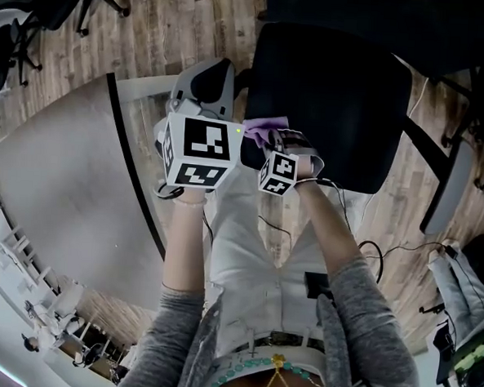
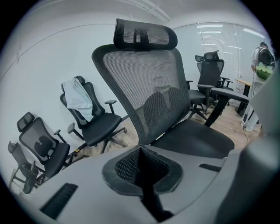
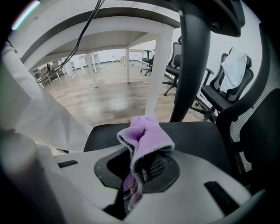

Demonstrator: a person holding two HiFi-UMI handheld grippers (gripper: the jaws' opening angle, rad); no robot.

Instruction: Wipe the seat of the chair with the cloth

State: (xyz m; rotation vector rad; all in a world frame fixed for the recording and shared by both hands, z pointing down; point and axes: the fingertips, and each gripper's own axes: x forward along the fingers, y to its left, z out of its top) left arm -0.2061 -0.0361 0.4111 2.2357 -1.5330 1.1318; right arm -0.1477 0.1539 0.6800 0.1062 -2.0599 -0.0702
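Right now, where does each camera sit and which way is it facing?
Head view: on the person's head, looking steeply down at the chair seat; both forearms, left claw and right claw show.
Left gripper view: on the left claw, shut and empty, facing the mesh backrest across the seat.
Right gripper view: on the right claw, shut on the purple cloth, looking over the seat toward a table leg.
Shared: all three show the seat; head and right gripper views share the cloth.

The cloth (image 3: 146,140) in the right gripper (image 3: 139,173) is lilac, and the chair seat (image 3: 197,135) beyond it is black mesh. The left gripper (image 2: 142,168) is grey with black pads. Its marker cube (image 1: 197,151) is white with black squares. The floor (image 1: 195,22) ahead is pale wood-grain.
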